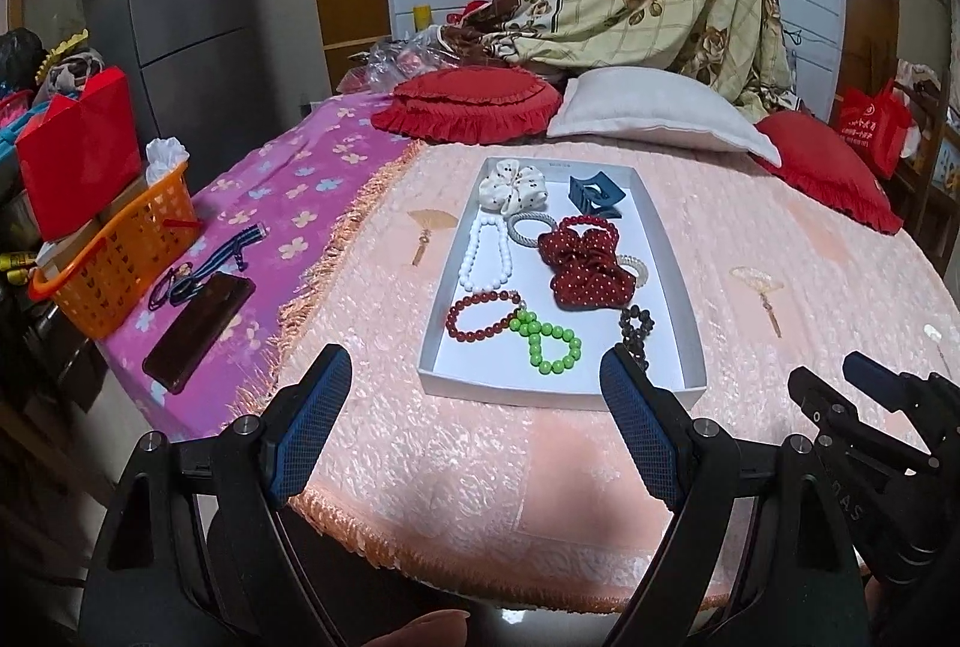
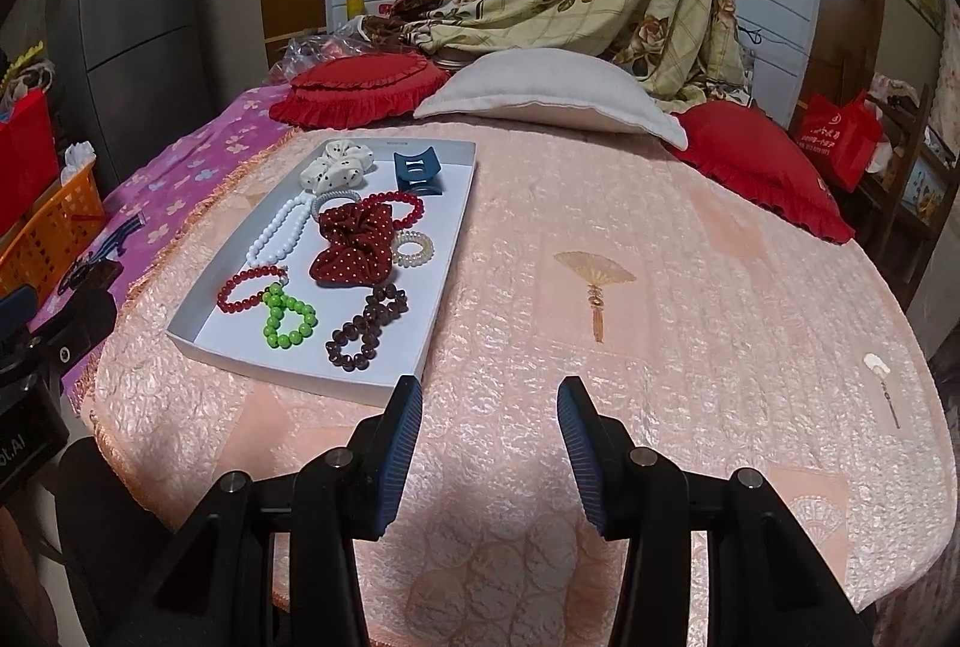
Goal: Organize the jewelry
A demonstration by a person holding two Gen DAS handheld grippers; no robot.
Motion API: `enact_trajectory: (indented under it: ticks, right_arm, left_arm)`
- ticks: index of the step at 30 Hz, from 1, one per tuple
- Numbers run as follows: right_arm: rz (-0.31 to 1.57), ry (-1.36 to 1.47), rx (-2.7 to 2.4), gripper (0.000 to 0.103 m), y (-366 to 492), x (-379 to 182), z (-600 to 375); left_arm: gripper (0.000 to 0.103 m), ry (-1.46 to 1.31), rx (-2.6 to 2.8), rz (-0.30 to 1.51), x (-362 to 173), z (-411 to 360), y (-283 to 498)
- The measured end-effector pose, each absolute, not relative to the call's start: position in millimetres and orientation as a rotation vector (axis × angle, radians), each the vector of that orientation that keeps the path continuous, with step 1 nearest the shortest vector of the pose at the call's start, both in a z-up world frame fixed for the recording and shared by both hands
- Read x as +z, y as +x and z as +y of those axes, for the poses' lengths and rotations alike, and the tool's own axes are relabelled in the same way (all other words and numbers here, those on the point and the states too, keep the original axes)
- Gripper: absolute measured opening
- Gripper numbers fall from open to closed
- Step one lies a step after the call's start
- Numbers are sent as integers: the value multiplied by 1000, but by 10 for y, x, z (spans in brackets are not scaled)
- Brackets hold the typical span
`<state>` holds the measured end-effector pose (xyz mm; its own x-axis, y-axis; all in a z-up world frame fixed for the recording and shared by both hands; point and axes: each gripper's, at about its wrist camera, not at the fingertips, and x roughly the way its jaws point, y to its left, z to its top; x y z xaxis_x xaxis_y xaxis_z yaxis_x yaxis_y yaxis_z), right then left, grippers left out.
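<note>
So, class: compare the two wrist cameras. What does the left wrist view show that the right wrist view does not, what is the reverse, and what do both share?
Only the left wrist view: the open left gripper and a dark phone on the purple blanket.

Only the right wrist view: the dark bead bracelet unblocked, and the empty right gripper from behind.

Both: the white tray, green bead bracelet and dark red scrunchie.

**Cloth, beads and matt card**

The bedspread (image 2: 660,287) is quilted pink cloth with a sheen and a fringed edge. The tray (image 1: 441,299) looks like matt white card. In it, the green beads (image 1: 549,341) and red beads (image 1: 480,317) are glossy and smooth; the scrunchie (image 1: 585,269) is soft dotted cloth. The clip (image 1: 591,195) looks like matt plastic. Ribbed blue pads (image 2: 399,461) line black gripper arms.
</note>
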<state>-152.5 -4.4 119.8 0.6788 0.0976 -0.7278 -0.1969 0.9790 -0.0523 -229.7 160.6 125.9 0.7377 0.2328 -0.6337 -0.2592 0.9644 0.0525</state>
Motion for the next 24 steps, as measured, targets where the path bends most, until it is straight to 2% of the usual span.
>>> enact_trajectory:
  ticks: [24]
  right_arm:
    - [824, -125, 148, 46, -1481, 1099, -62]
  left_arm:
    - [85, -79, 218, 764, 1099, 1623, -2213]
